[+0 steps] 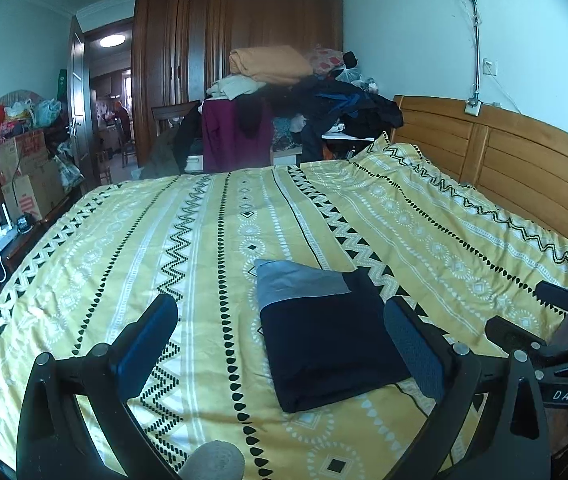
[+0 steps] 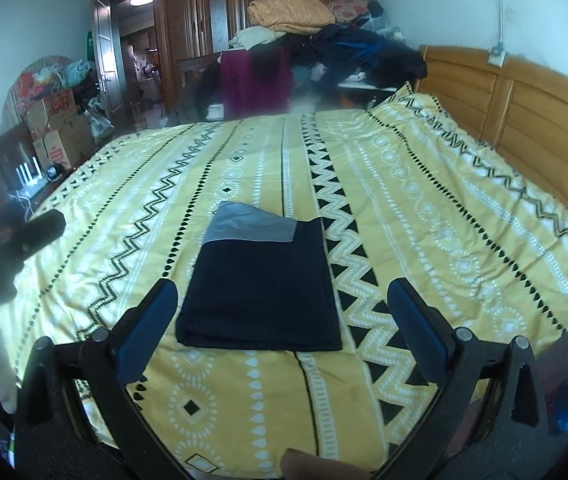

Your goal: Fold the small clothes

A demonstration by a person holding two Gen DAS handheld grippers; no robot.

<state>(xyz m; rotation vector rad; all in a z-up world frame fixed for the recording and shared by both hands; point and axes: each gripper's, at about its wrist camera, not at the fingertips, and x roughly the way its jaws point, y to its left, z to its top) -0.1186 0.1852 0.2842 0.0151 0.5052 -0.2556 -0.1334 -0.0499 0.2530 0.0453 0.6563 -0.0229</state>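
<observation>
A small dark navy garment with a grey band (image 1: 324,332) lies folded into a neat rectangle on the yellow patterned bedspread (image 1: 124,248). My left gripper (image 1: 280,316) hovers above it, open and empty, its blue pads wide apart. In the right wrist view the same folded garment (image 2: 260,284) lies flat just ahead of my right gripper (image 2: 284,300), which is also open and holds nothing. The right gripper's body (image 1: 544,340) shows at the right edge of the left wrist view. The left gripper appears as a blurred dark shape (image 2: 24,236) at the left of the right wrist view.
A wooden headboard (image 1: 504,164) runs along the right. Beyond the bed's far edge a heap of clothes and blankets (image 1: 296,92) rises before a brown wardrobe (image 1: 204,40). Cardboard boxes and bags (image 1: 24,168) crowd the left, beside an open door (image 1: 80,92).
</observation>
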